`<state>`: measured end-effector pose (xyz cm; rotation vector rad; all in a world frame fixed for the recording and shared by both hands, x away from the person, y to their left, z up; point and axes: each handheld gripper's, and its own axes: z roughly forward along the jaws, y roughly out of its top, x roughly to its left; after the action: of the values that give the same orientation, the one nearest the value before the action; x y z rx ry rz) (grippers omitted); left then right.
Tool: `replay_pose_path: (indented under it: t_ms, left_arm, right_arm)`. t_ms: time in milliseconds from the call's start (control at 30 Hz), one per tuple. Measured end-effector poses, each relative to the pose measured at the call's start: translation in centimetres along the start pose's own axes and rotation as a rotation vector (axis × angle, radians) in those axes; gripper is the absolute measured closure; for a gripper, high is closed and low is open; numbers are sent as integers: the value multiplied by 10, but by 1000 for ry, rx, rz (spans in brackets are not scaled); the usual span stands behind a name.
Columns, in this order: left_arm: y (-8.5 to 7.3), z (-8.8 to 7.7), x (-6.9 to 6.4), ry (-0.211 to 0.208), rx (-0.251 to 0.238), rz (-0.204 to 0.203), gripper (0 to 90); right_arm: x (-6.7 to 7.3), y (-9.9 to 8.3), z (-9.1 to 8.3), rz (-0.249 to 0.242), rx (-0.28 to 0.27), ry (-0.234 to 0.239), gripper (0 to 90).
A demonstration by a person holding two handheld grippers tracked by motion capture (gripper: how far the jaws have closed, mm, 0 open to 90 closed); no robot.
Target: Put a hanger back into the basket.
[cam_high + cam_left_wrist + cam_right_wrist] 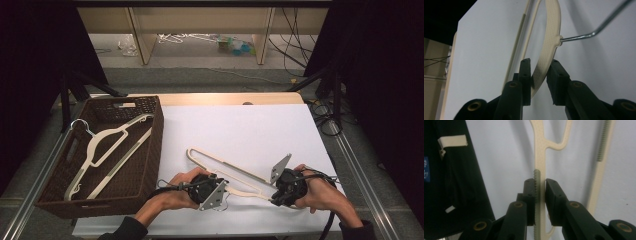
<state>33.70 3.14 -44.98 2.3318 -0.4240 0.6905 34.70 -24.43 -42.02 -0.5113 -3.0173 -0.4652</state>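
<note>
Hanger (227,172), cream plastic with a metal hook, lies on the white table sheet (250,130), to the right of the brown wicker basket (150,165) and between the person's two hands. Its long thin bar runs from upper left toward lower right in the high view.

Left gripper (220,192): held in the left hand (175,192), at the near left part of the hanger. In the left gripper view the curved cream shoulder of the hanger (549,50) passes up between the two black jaws. Left jaw touches the plastic; right jaw sits just beside it, a thin gap may remain, hard to tell. No firm clamp confirmed. The metal hook (594,31) leaves the shoulder at upper right of that view.

Right gripper (277,197): held in the right hand (322,192), at the near right end of the hanger. In the right gripper view the jaws stand close together and clamp the straight cream strip with its toothed edge (539,182), pads pressed on both sides.

Second cream hanger (107,152) lies inside the basket, its hook (80,125) at the far left rim. Basket sits at the left edge of the table, well apart from both grippers.
</note>
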Motion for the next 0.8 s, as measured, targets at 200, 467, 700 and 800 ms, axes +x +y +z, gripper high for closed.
replay_pose_path:
  t_ms: [200,467,700,800]
  left_arm:
    - [8,-10,9,62,4,-15,799]
    - [21,-25,22,112,78,-70,852]
    - [19,-37,34,142,82,-221,856]
    - [16,-45,41,155,68,-303,855]
  right_arm:
    - [2,4,-20,48,-114,-101,553]
    - [0,9,-40,108,-338,-234,368]
    - [0,9,-52,149,-472,-291,305]
    - [-1,8,-58,162,-505,-309,297]
